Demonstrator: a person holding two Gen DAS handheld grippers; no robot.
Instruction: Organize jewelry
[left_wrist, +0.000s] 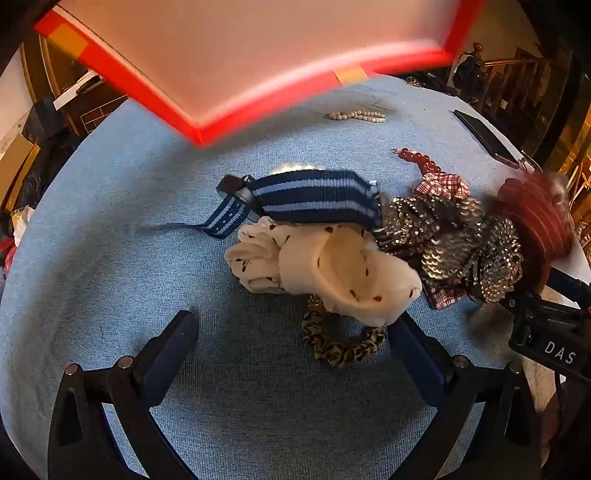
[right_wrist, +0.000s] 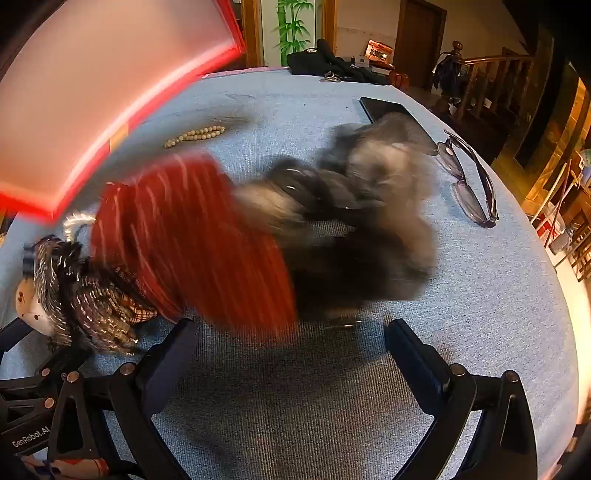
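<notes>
Both grippers hover over a desk (left_wrist: 110, 258) covered in blue cloth, each with its jaws wide apart and holding nothing. In front of the left gripper (left_wrist: 291, 332) lies a heap: a cream spotted scrunchie (left_wrist: 332, 266), a blue striped watch strap (left_wrist: 314, 199) across it, a sequined scrunchie (left_wrist: 454, 236) and a leopard-print one (left_wrist: 340, 347). The right gripper (right_wrist: 291, 332) faces a blurred red striped scrunchie (right_wrist: 192, 236) and a grey furry one (right_wrist: 369, 206). A pale bead string (right_wrist: 195, 134) lies near the red-edged box (right_wrist: 92, 92), glasses (right_wrist: 469, 184) to the right.
</notes>
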